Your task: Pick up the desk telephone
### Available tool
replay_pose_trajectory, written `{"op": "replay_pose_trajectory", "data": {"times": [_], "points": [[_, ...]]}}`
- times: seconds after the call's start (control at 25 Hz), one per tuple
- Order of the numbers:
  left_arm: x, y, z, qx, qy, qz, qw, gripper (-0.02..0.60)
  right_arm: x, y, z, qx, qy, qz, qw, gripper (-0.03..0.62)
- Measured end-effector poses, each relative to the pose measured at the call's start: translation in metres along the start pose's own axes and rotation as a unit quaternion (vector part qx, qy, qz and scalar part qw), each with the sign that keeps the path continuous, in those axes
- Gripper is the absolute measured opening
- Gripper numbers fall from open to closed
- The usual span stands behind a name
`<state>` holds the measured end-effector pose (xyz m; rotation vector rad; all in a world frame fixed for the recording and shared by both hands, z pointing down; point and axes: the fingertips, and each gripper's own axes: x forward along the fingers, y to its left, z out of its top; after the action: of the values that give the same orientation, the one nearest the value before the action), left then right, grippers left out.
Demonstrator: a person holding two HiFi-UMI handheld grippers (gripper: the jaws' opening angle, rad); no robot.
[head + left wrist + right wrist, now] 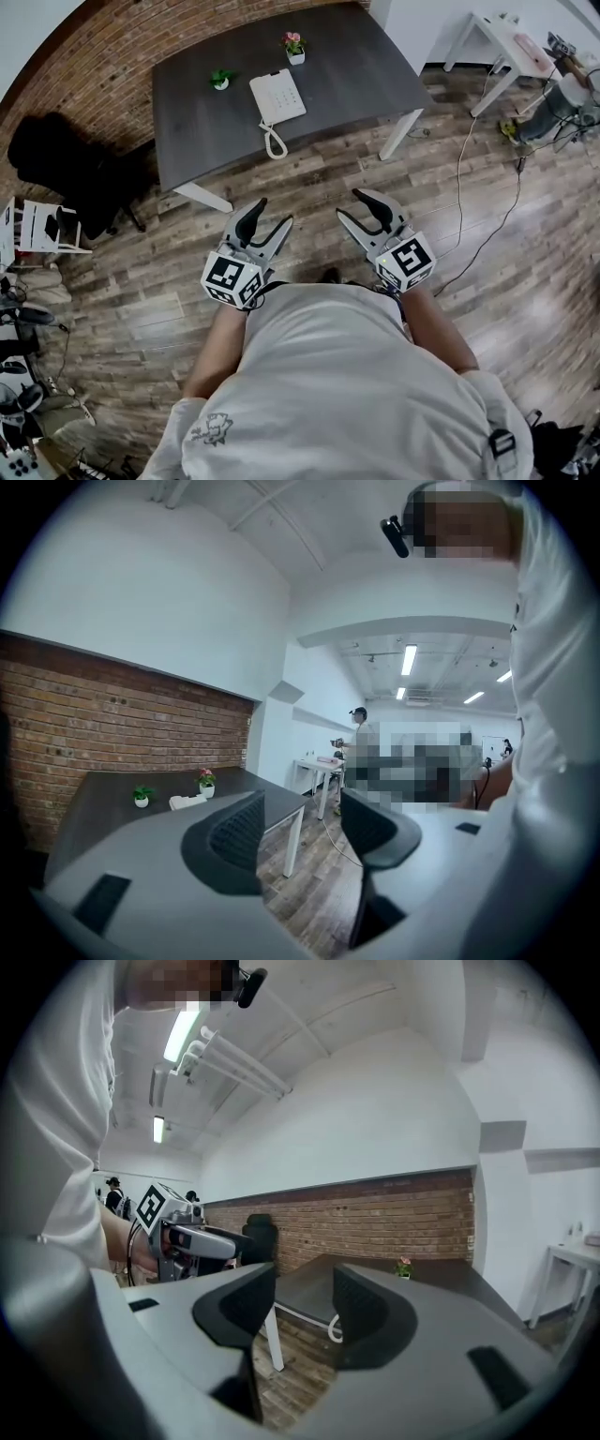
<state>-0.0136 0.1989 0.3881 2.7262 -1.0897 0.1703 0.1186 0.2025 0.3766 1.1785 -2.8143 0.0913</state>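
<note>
Telephone [277, 97] on dark table [356, 75] by brick wall [94, 56]; left gripper [274, 213], right gripper [350, 203] gape empty.

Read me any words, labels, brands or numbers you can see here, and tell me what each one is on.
No text here can be read.
Desk telephone: keys and any label are too small to read.
Print on the white shirt: too small and blurred to read.
Marker cube on the left claw and marker cube on the right claw: black-and-white square patterns only, no letters.
</note>
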Motion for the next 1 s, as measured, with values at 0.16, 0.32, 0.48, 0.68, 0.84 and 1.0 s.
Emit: {"op": "replay_pose_trajectory", "data": {"times": [0.16, 0.32, 0.48, 0.68, 0.84, 1.0], "points": [[0.017, -0.004, 0.001, 0.004, 0.014, -0.009, 0.9999, 0.267, -0.010, -0.018, -0.003, 0.013, -0.002, -0.014, 1.000, 0.199], [0.035, -0.014, -0.001, 0.008, 0.020, -0.024, 0.9995, 0.267, -0.025, -0.032, -0.008, 0.018, -0.004, -0.030, 0.999, 0.199], [0.054, -0.026, -0.002, 0.013, 0.024, -0.042, 0.9987, 0.267, -0.043, -0.046, -0.014, 0.025, -0.003, -0.052, 0.998, 0.199], [0.074, -0.027, 0.002, 0.018, 0.021, -0.065, 0.9975, 0.267, -0.047, -0.060, -0.016, 0.027, 0.001, -0.073, 0.997, 0.199], [0.090, -0.020, 0.003, 0.015, 0.020, -0.076, 0.9968, 0.267, -0.042, -0.071, -0.019, 0.032, 0.007, -0.083, 0.996, 0.199], [0.106, -0.005, 0.006, 0.011, 0.020, -0.080, 0.9965, 0.267, -0.027, -0.088, -0.023, 0.036, 0.020, -0.084, 0.996, 0.199]]}}
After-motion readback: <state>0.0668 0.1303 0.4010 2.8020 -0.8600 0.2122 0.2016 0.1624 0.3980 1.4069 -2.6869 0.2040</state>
